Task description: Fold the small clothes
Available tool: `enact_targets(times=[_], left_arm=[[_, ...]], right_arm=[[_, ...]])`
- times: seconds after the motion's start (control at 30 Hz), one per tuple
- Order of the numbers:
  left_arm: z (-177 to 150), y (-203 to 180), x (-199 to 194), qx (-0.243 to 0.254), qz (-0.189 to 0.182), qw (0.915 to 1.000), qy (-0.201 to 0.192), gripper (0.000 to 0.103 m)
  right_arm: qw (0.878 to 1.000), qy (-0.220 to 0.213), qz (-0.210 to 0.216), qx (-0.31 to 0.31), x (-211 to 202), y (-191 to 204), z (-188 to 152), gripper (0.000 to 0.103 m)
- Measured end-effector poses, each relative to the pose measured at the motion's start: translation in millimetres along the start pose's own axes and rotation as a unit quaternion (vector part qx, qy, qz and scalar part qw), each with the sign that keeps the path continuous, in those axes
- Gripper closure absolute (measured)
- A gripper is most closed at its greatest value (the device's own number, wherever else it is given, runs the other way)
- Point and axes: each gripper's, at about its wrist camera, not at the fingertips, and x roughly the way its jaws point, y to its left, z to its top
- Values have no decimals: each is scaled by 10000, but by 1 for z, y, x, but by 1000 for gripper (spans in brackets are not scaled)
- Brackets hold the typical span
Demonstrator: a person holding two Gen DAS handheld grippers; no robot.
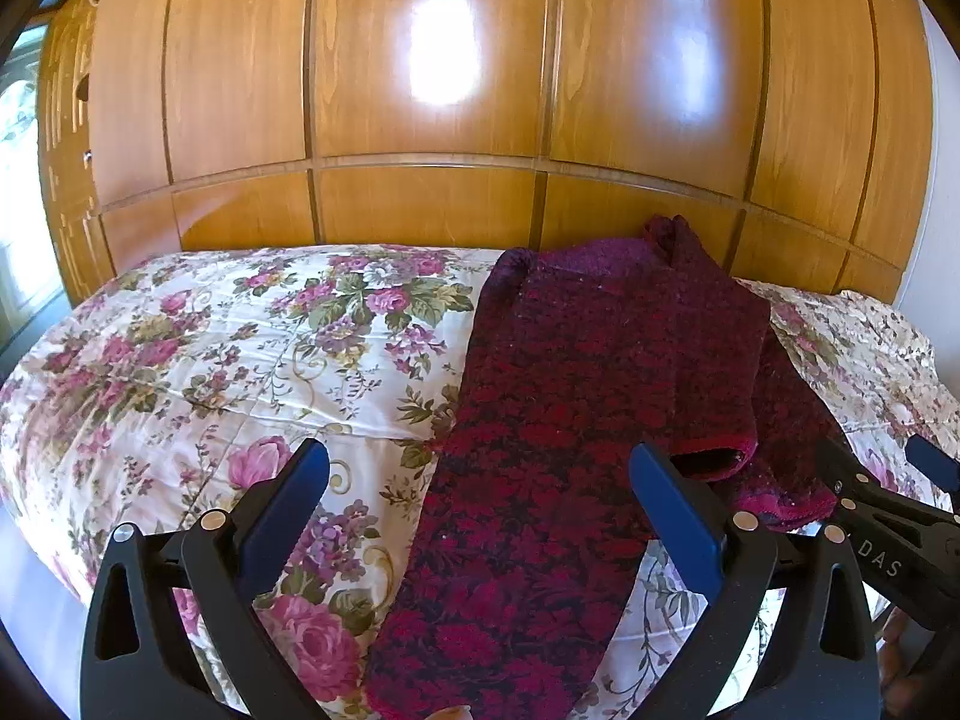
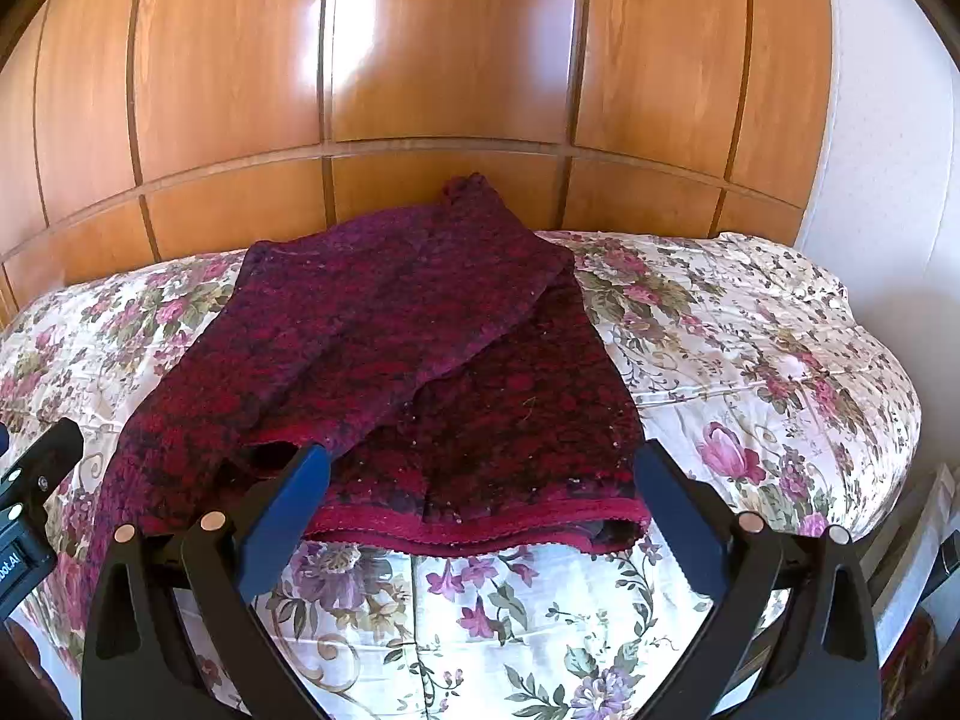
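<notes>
Left gripper (image 1: 480,480): fingers spread wide, nothing between the pads. Its left finger (image 1: 288,510) hangs over the floral bedspread (image 1: 210,348); its right finger (image 1: 678,510) sits over the near part of the dark red knitted garment (image 1: 570,390). Whether the pads touch the cloth cannot be told.

Right gripper (image 2: 480,486): fingers likewise spread wide, gripping nothing. The garment's (image 2: 420,360) red-trimmed hem (image 2: 480,531) lies straight across the gap between the two fingers, near the tips. The left finger (image 2: 288,504) stands in front of a sleeve cuff opening (image 2: 270,456); the right finger (image 2: 678,504) stands at the hem's right corner. Bare bedspread (image 2: 480,630) fills the space nearer than the hem.

Beyond the fingers, the garment lies flat on the bed, a sleeve folded diagonally over the body, its cuff (image 1: 714,456) just past the left gripper's right finger. The garment runs away from both grippers toward the far edge of the bed.

Furthest back: a glossy wooden panelled wardrobe (image 1: 432,120), close behind the bed.
</notes>
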Motion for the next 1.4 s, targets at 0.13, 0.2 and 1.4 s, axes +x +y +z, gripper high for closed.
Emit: enact_targets(times=[0.13, 0.2, 1.4], left_arm=[[1, -2, -1, 75, 29, 10000, 4, 4], [1, -3, -1, 95, 7, 10000, 17, 4], [0, -4, 4, 325, 146, 9992, 186, 4]], right_arm=[[10000, -6, 4, -25, 0, 2, -1, 2], [10000, 1, 12, -29, 0, 2, -1, 2], [9991, 404, 137, 41, 16, -3, -9, 2]])
